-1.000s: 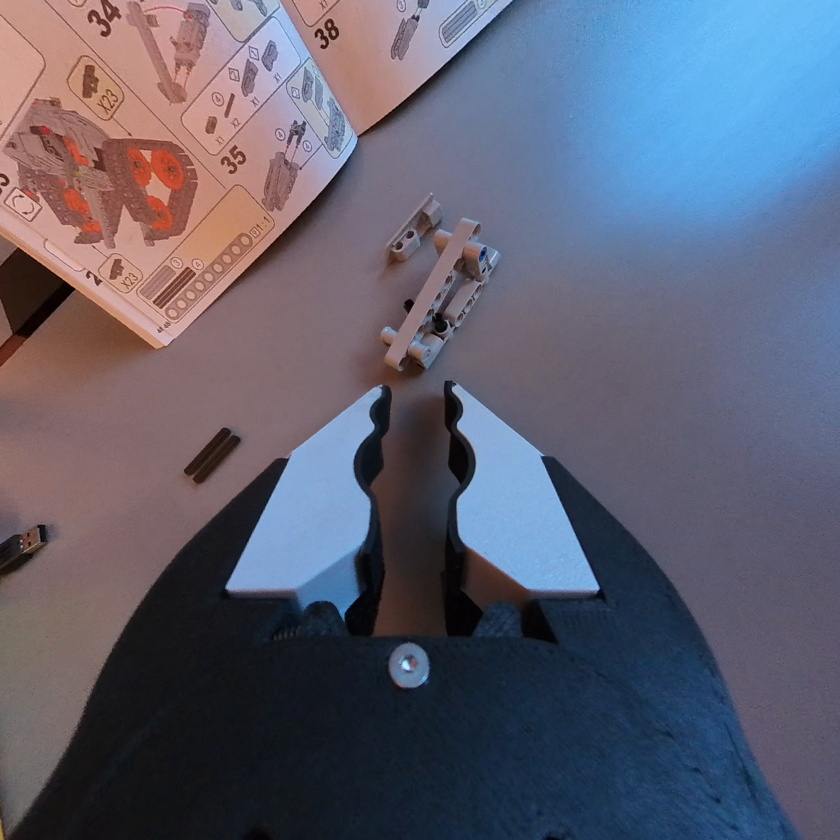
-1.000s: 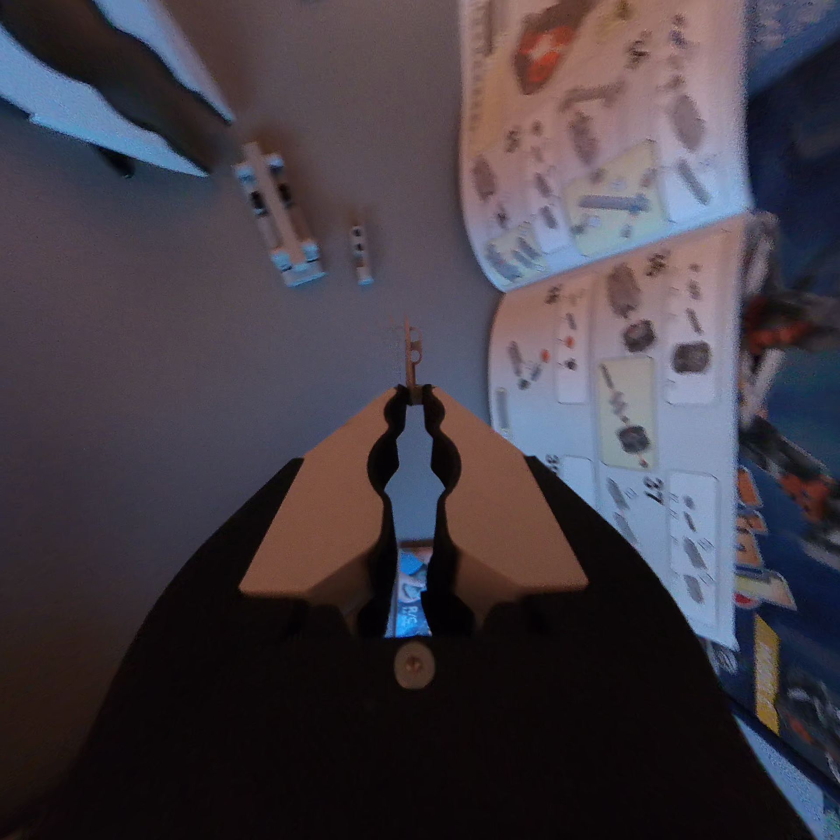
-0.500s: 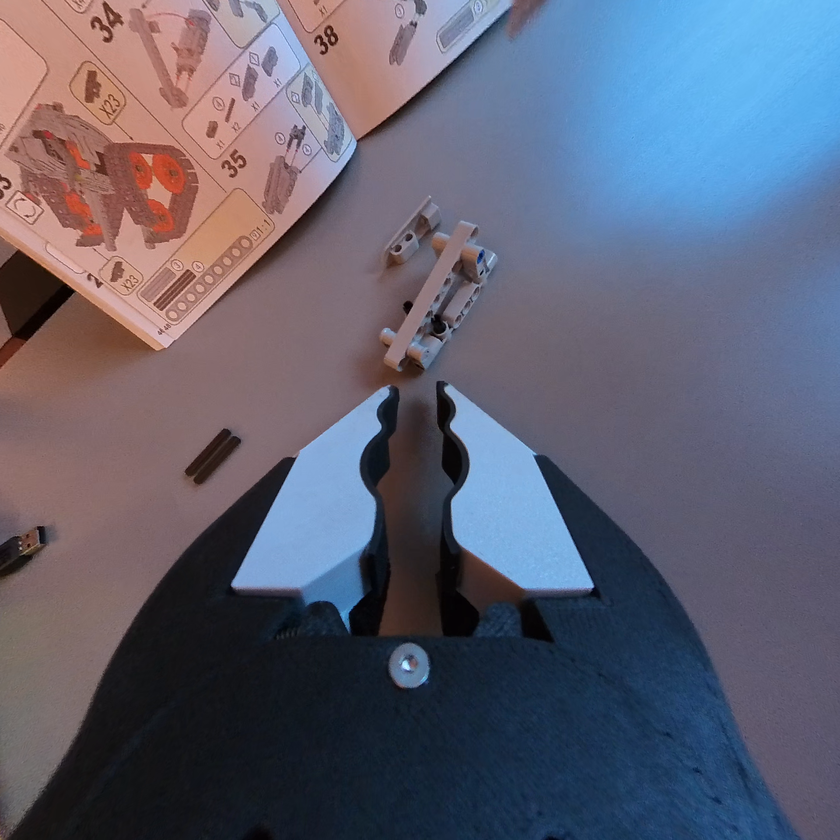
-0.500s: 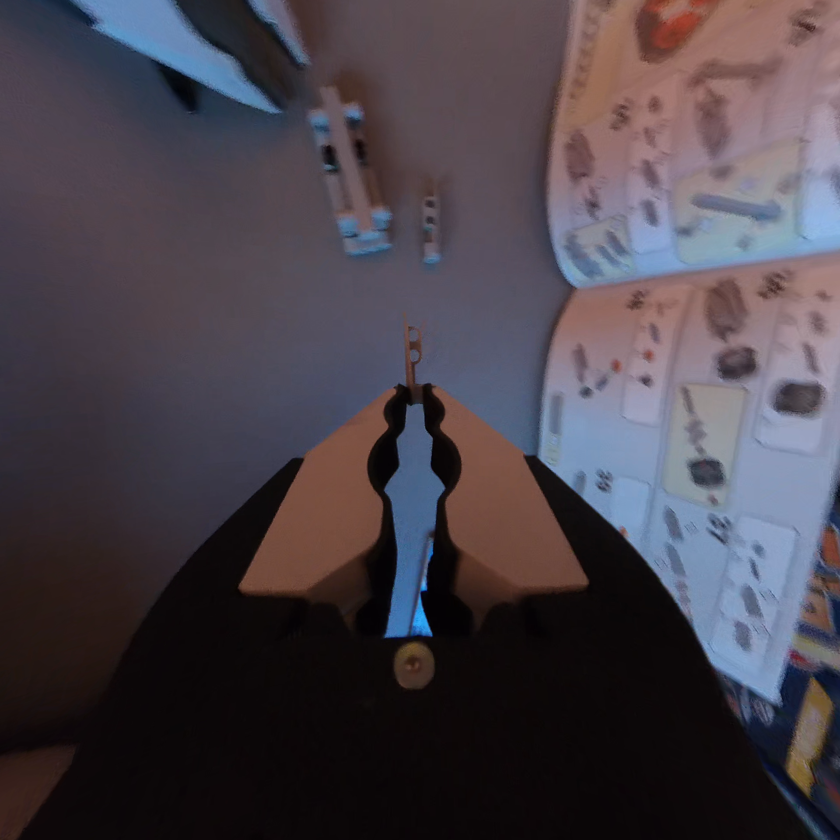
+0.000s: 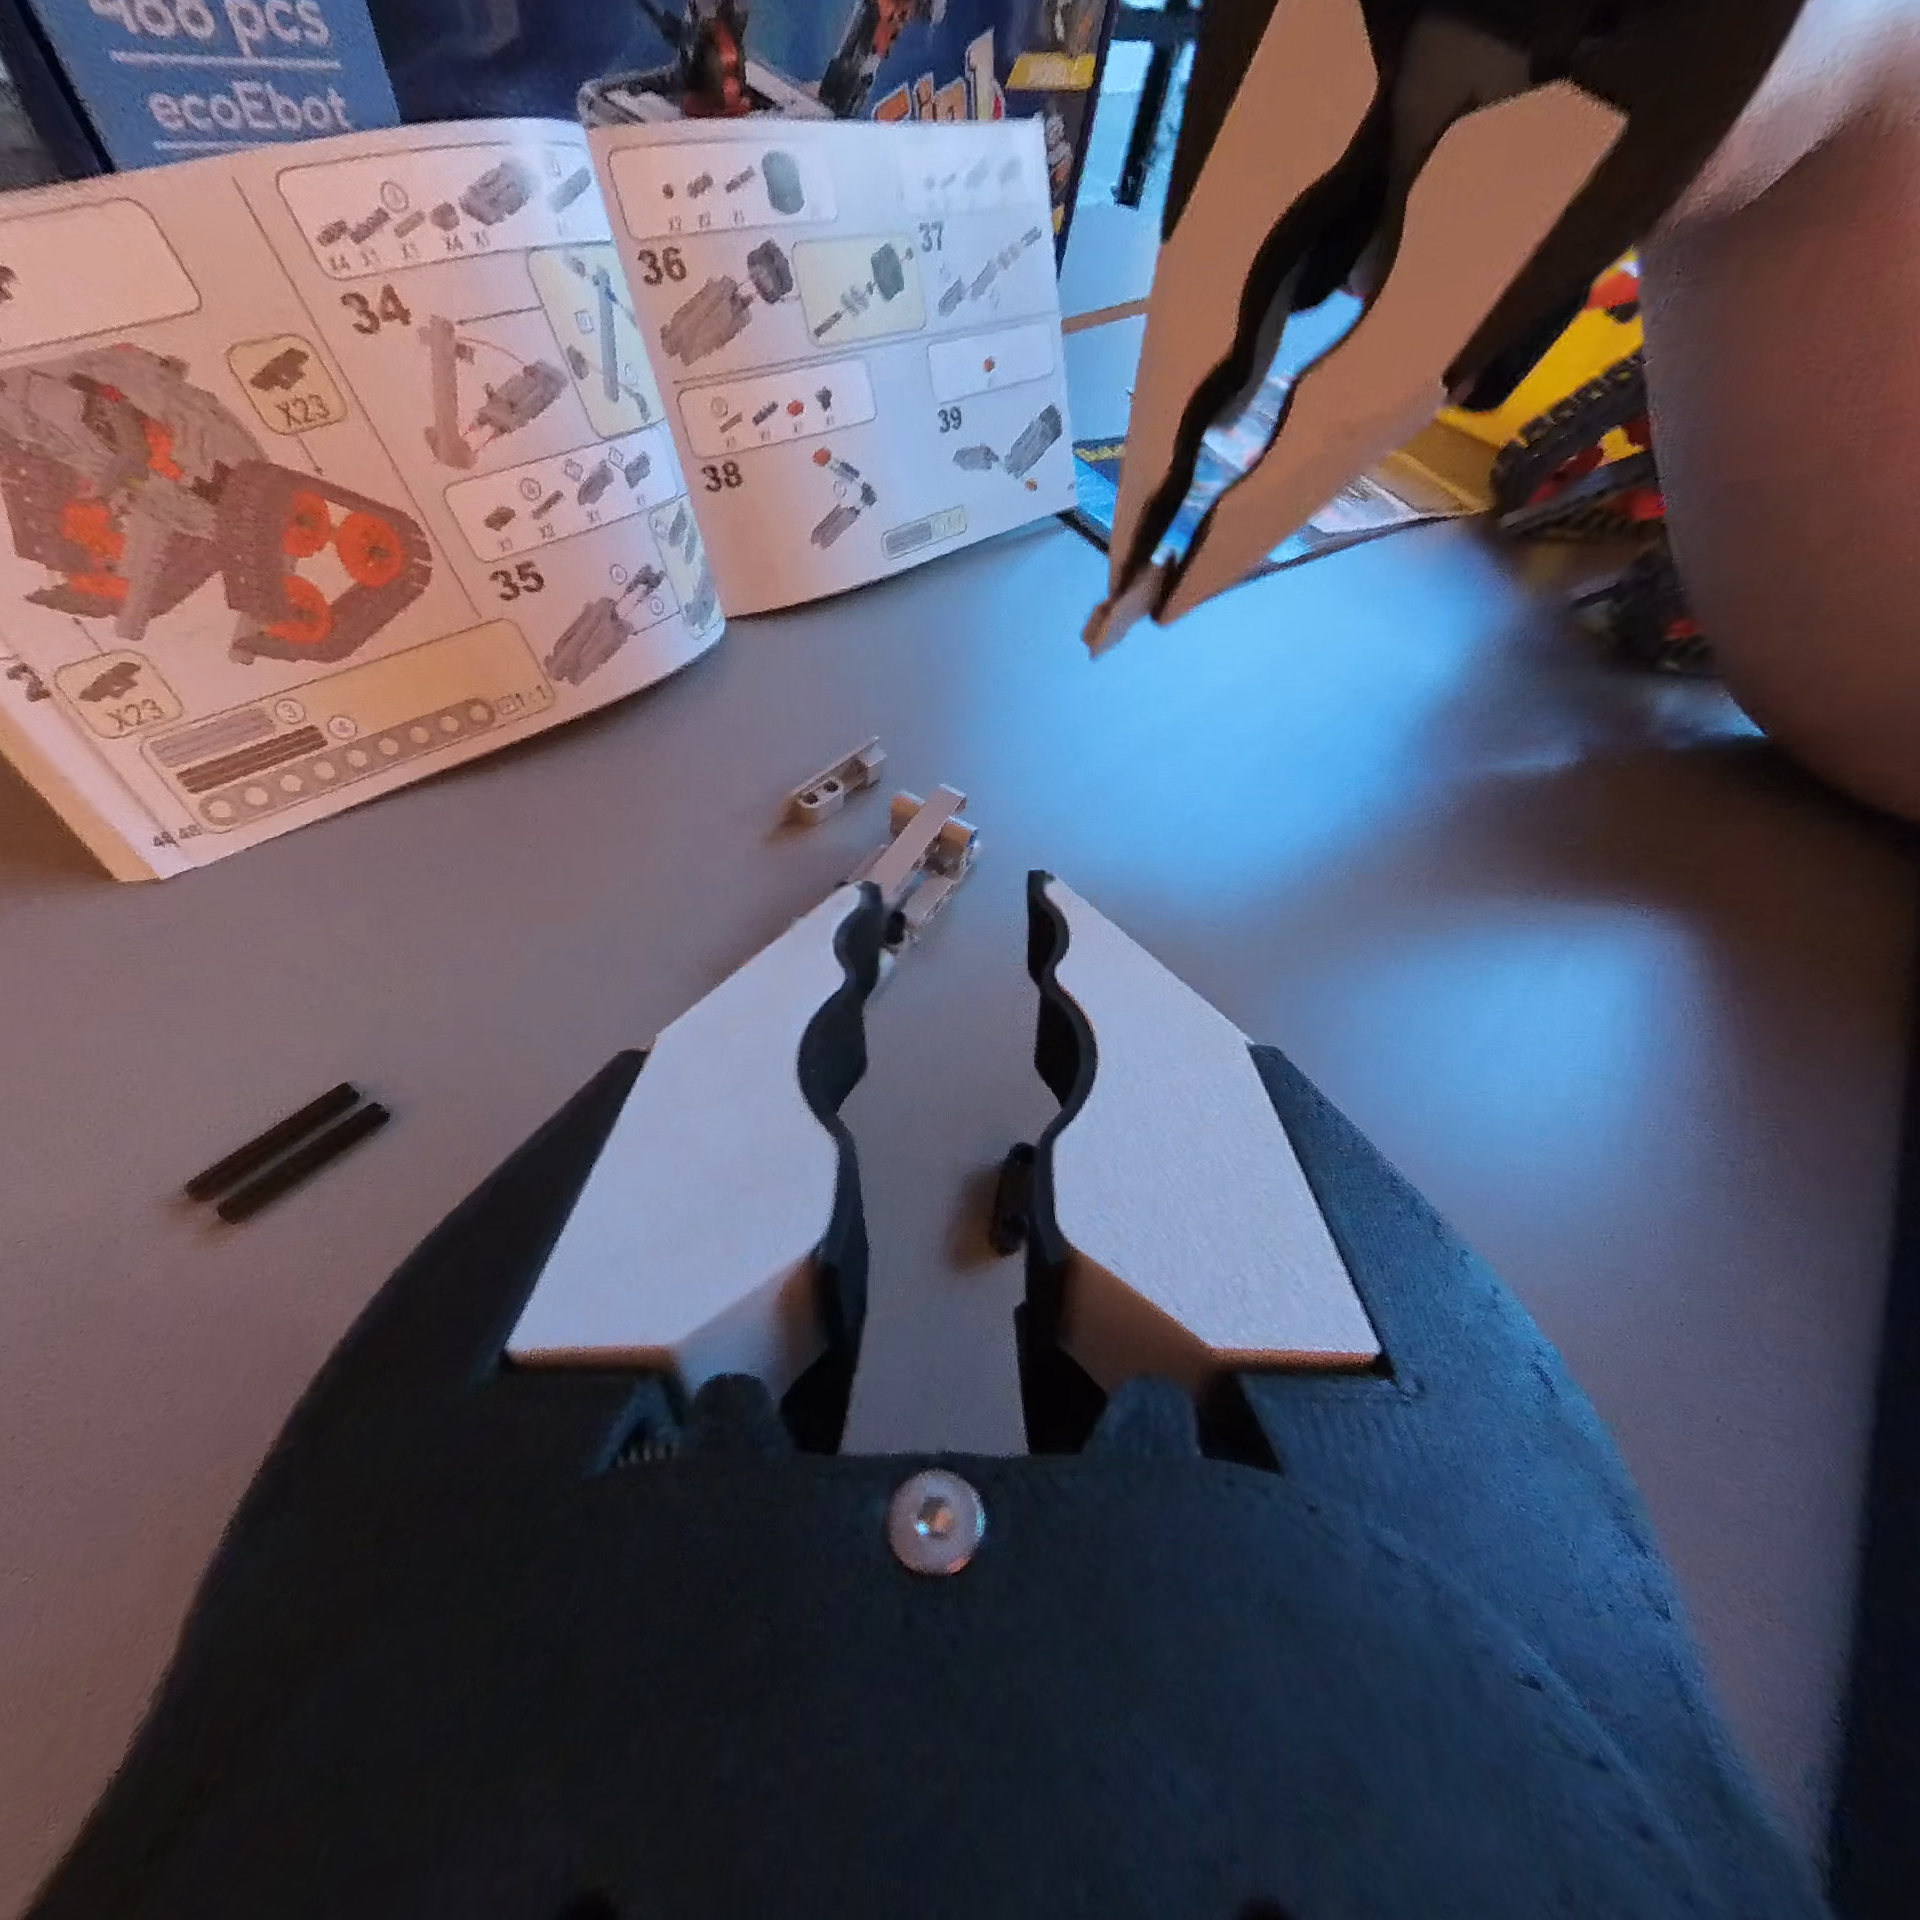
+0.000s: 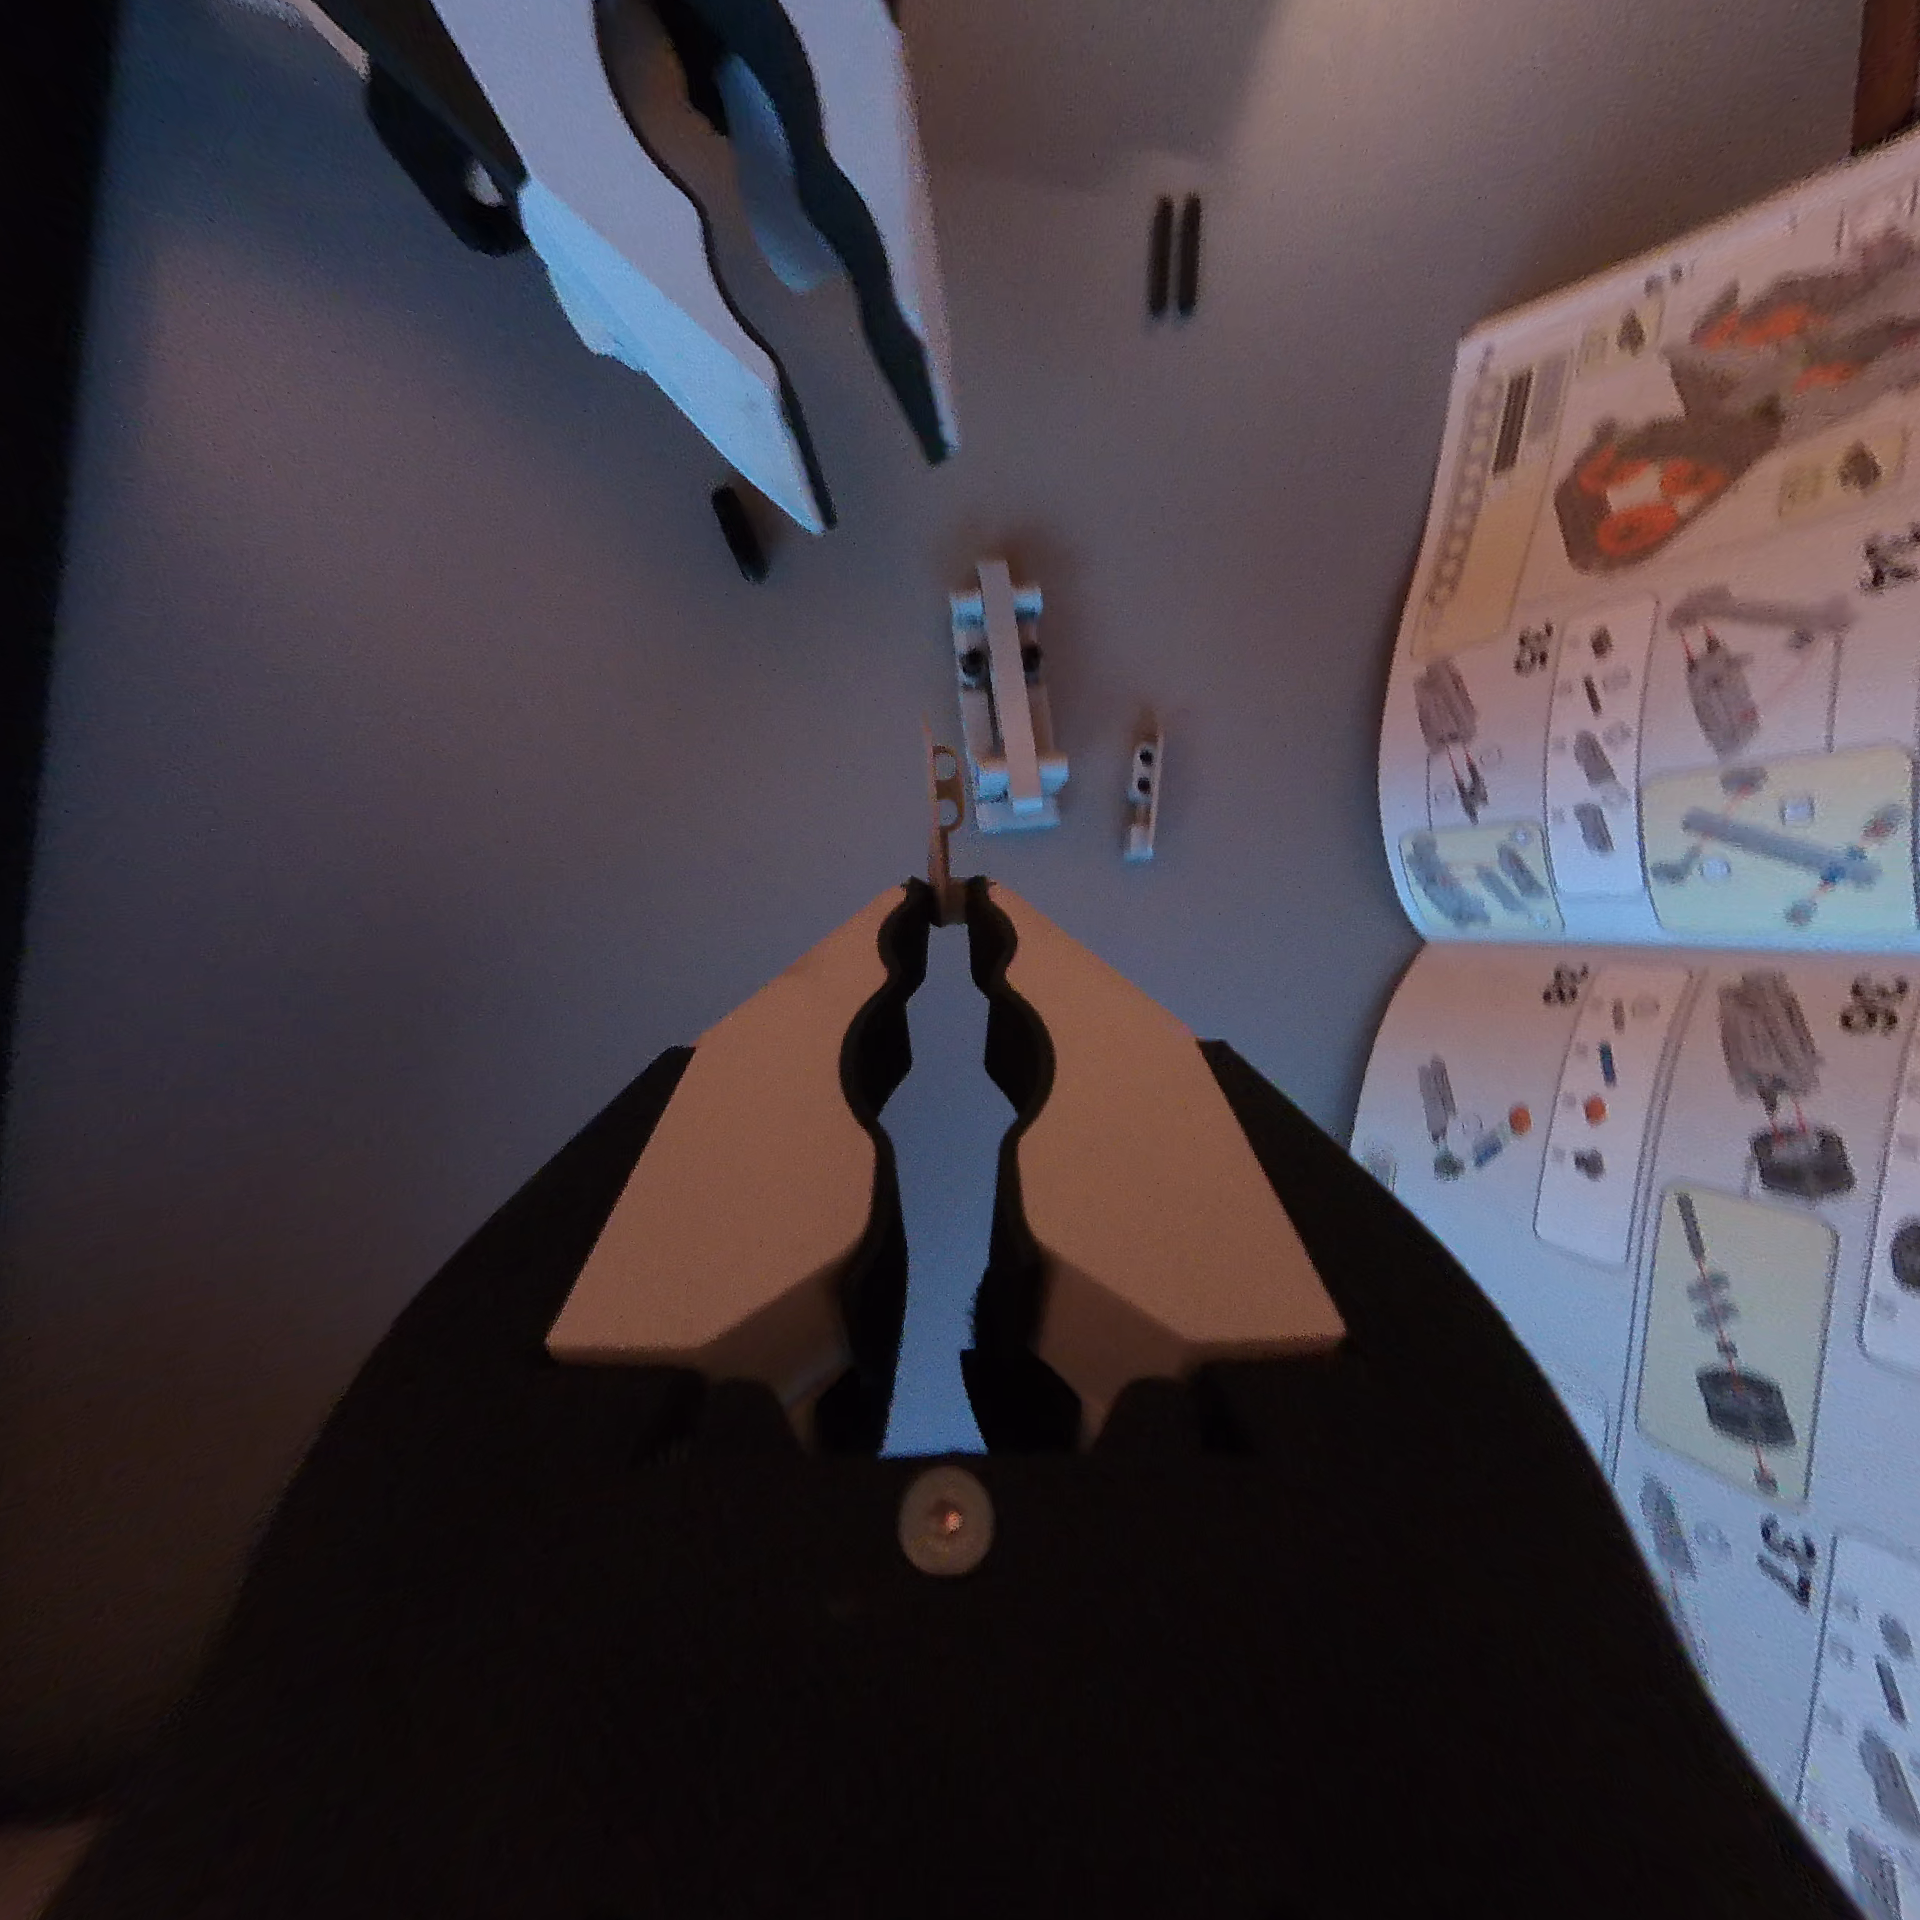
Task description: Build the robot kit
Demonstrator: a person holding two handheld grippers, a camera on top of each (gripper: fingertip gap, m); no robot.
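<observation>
While the right tool [image 6: 943, 902] pinches a thin holed plate [image 6: 943, 800] just above the grey assembly [image 6: 1006, 717] on the bench [image 6: 416, 779], nothing's joined yet; left tool [image 5: 940, 904], jaws parted and empty, sits beside it.

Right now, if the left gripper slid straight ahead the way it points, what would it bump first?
Probably the grey brick assembly lying on the table just past the left gripper. It sits nearer the left fingertip than the middle of the open gap, so it might only get clipped.
</observation>
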